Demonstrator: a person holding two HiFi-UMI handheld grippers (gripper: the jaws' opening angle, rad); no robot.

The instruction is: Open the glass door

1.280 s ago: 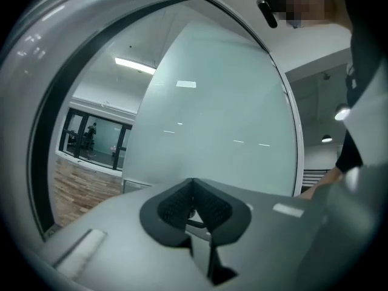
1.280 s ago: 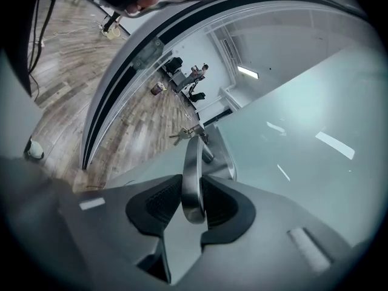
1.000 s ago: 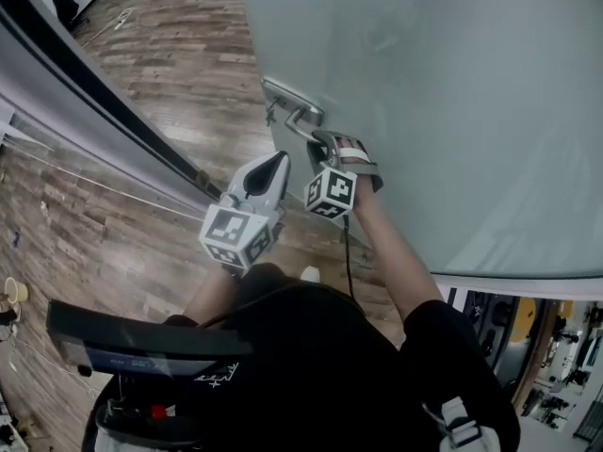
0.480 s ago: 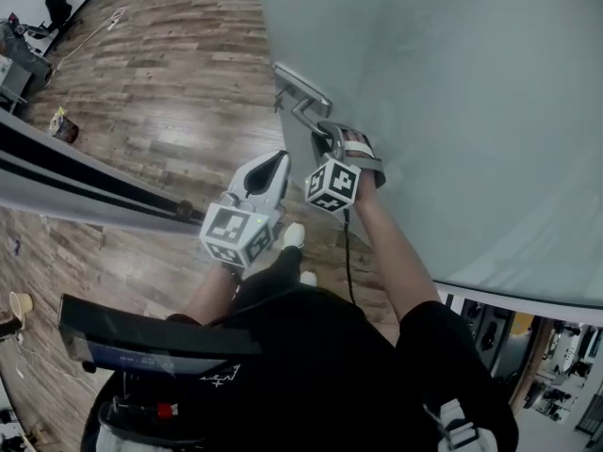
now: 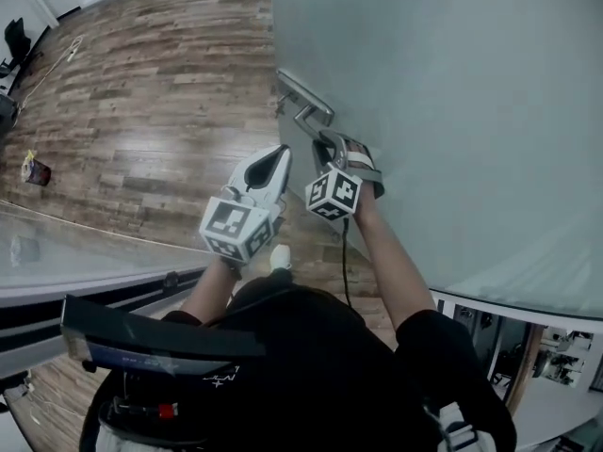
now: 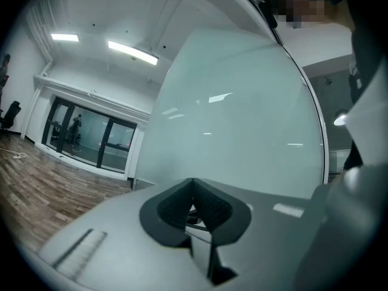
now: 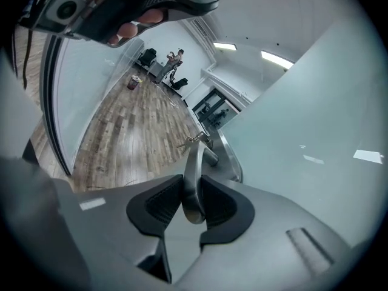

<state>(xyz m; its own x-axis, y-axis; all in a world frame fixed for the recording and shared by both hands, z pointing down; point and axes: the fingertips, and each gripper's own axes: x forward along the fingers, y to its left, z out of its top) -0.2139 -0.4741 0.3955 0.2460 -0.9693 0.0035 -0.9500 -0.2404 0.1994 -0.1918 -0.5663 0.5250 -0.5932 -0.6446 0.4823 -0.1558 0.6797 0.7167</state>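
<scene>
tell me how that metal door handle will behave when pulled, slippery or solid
Probably stiff: the door handle looks like a solid metal lever fixed to the glass door. Likely slippery, since its smooth polished bar is clamped only between the pads of the right gripper. The door is a big pane, so it may swing heavily.

No word, number or brand can be read anywhere. The cube (image 5: 231,229) on the left gripper (image 5: 279,154) and the cube (image 5: 332,194) on the right gripper (image 5: 326,140) carry only black and white square patterns, no letters. The person's black shirt (image 5: 311,347) has a small white print (image 5: 219,377), but it is too small to read.
</scene>
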